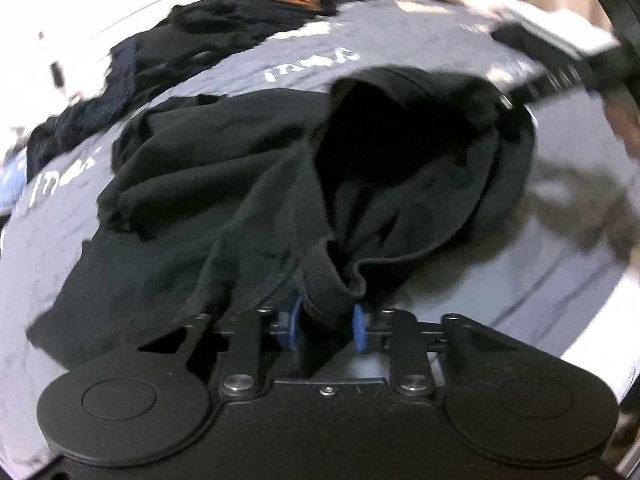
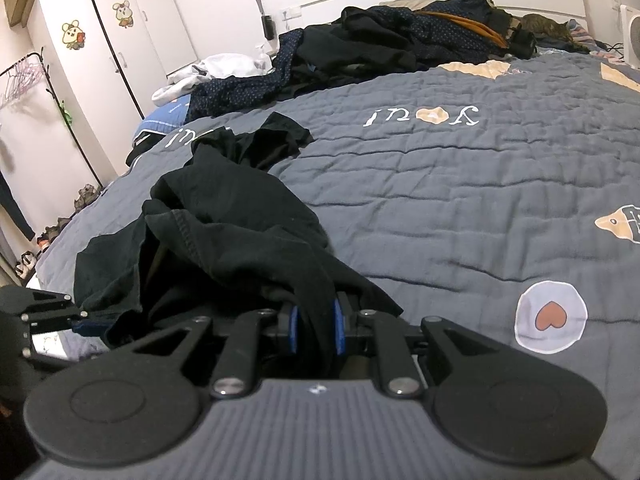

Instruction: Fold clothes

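**Folding barely begun: black garment bunched, both grippers pinching its near edge**

Spread across most of both views: a grey quilted bed [image 2: 440, 184], printed with white lettering and small patches. Heaped at the far end, toward the headboard: a pile of dark clothes [image 2: 384, 44], unfolded, with something white beside it at far left. Judged from this: nearly all of the task left, nothing seen folded or stacked.

Lying crumpled on the near left part of the bed: the black garment [image 2: 224, 216], still rumpled, one opening gaping wide in the left wrist view, no crease laid, no edge squared. Likely the stage of picking up and straightening before a first fold.

Right gripper [image 2: 314, 334]: blue-padded fingers [image 2: 340, 330] drawn close, pinching a thick fold of the garment's near edge, cloth running up and away to the far left. Left gripper [image 1: 326, 326]: fingers [image 1: 359, 328] narrowed around a hemmed strip of the same garment, cloth between the pads and apparently pinched. In the right wrist view, left gripper visible at the near left edge, just beside the cloth.
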